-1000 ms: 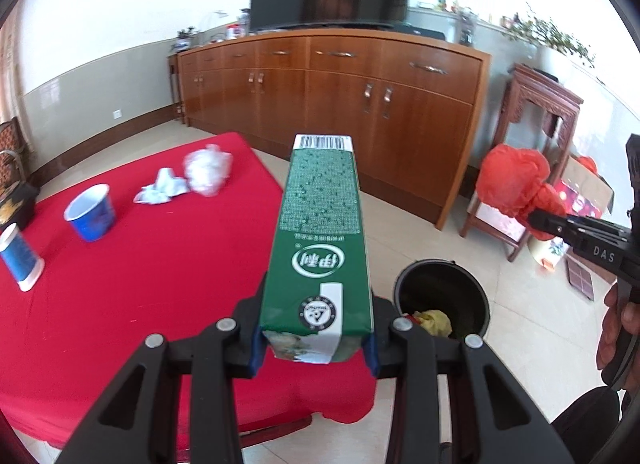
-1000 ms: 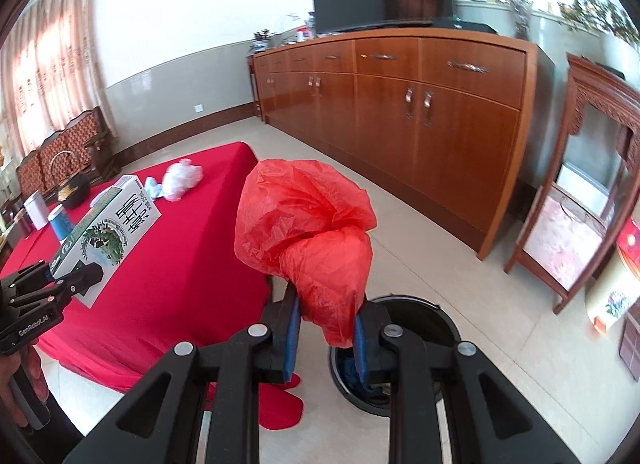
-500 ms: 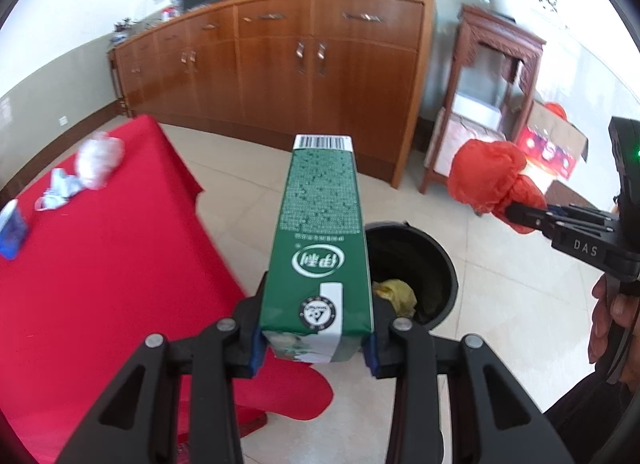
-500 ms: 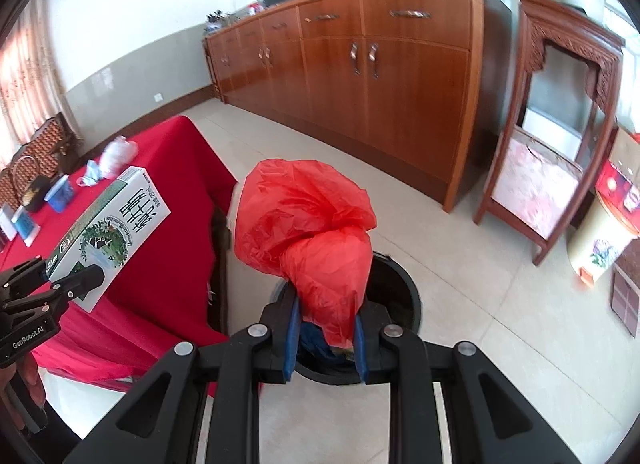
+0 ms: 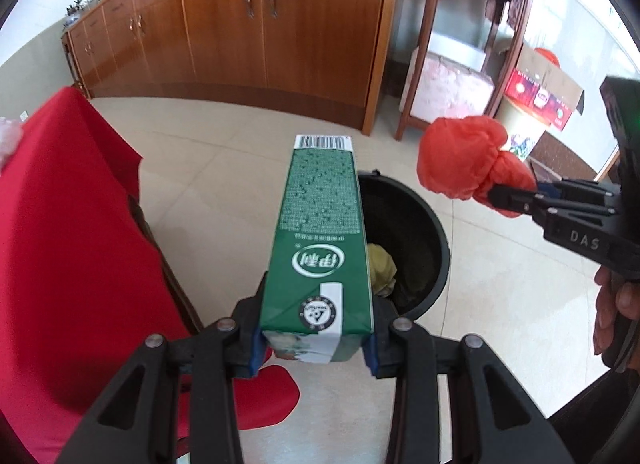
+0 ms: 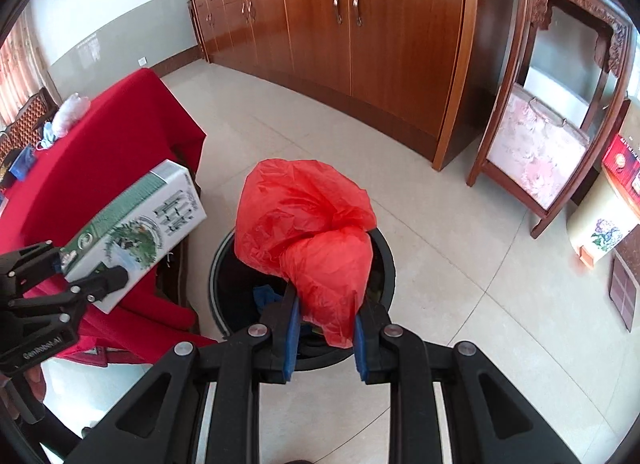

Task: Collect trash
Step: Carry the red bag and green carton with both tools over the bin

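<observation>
My left gripper (image 5: 314,338) is shut on a green and white milk carton (image 5: 320,240), held over the near left rim of a black trash bin (image 5: 434,224) on the floor. The carton also shows in the right wrist view (image 6: 140,228). My right gripper (image 6: 324,338) is shut on a crumpled red plastic bag (image 6: 308,232), held above the bin (image 6: 384,260). In the left wrist view the bag (image 5: 460,162) hangs to the right of the bin. Yellow trash (image 5: 382,268) lies inside the bin.
A table with a red cloth (image 5: 60,224) stands left of the bin, with a white bag (image 6: 72,106) and blue items at its far end. A long wooden sideboard (image 6: 360,32) lines the wall. A carved wooden stand (image 6: 560,104) and boxes (image 5: 544,92) stand at right.
Both grippers swung right and tilted down from the table toward the bin. The carton and the red bag now hang over the bin, both still held.
</observation>
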Demonstrator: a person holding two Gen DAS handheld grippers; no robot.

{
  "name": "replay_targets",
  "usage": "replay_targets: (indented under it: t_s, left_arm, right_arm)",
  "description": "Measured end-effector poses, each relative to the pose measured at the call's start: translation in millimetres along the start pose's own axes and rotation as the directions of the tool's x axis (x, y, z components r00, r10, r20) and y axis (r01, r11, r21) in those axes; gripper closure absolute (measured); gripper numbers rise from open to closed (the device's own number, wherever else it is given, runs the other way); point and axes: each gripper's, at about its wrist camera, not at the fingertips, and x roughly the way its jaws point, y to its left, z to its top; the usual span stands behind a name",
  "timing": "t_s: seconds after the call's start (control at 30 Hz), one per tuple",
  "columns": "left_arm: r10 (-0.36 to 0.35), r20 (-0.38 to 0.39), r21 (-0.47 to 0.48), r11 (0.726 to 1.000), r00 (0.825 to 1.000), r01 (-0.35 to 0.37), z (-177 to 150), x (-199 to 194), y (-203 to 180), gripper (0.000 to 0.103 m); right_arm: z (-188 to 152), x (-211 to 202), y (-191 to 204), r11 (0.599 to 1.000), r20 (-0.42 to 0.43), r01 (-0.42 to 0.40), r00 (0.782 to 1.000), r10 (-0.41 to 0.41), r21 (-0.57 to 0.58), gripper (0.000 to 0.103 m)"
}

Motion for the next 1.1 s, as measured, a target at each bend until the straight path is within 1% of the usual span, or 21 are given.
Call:
replay_targets:
  t_s: [0.23, 0.47, 0.63, 0.73, 0.83, 0.9, 0.97, 1.03, 1.07, 1.1]
  left_arm:
    - [-0.006, -0.051, -0.007, 1.000, 0.999, 0.006, -6, 36, 0, 0.064]
    - [-0.007, -0.101, -0.002, 1.000, 0.995, 0.007, -6, 64, -3, 0.064]
    - [-0.010, -0.132, 0.010, 1.000, 0.991, 0.011, -7, 76, -6, 0.064]
    - [-0.007, -0.163, 0.017, 1.000, 0.987, 0.010, -7, 88, -8, 0.064]
    - [-0.003, -0.186, 0.020, 1.000, 0.982, 0.007, -9, 93, -8, 0.064]
    - [0.003, -0.191, 0.018, 1.000, 0.982, 0.000, -10, 95, -7, 0.064]
    - [0.000, -0.202, 0.017, 1.000, 0.979, 0.003, -9, 99, -6, 0.064]
    - [-0.001, -0.218, 0.032, 0.999, 0.976, 0.008, -10, 106, -6, 0.063]
    - [0.009, -0.213, 0.038, 0.999, 0.977, -0.001, -10, 107, -5, 0.062]
    - [0.019, -0.209, 0.035, 0.999, 0.978, -0.012, -10, 108, -4, 0.045]
  right_arm:
    - [-5, 43, -2, 0.998, -0.084, -0.017, 0.996, 0.012, -0.053, 0.079]
    - [-13, 79, -1, 0.995, -0.176, -0.041, 0.984, 0.024, -0.095, 0.079]
    - [-15, 91, 6, 0.988, -0.202, -0.050, 0.979, 0.019, -0.148, 0.079]
    - [-17, 103, 8, 0.981, -0.220, -0.042, 0.975, 0.000, -0.187, 0.079]
    - [-18, 115, 6, 0.978, -0.240, -0.054, 0.971, 0.005, -0.199, 0.079]
    - [-20, 121, 6, 0.976, -0.250, -0.077, 0.968, 0.024, -0.205, 0.079]
    - [-21, 130, 7, 0.972, -0.275, -0.095, 0.961, 0.034, -0.213, 0.079]
    - [-24, 137, 12, 0.963, -0.288, -0.097, 0.957, 0.021, -0.252, 0.078]
    - [-25, 140, 14, 0.960, -0.294, -0.098, 0.956, 0.017, -0.263, 0.075]
    - [-26, 143, 15, 0.957, -0.295, -0.092, 0.955, 0.006, -0.277, 0.057]
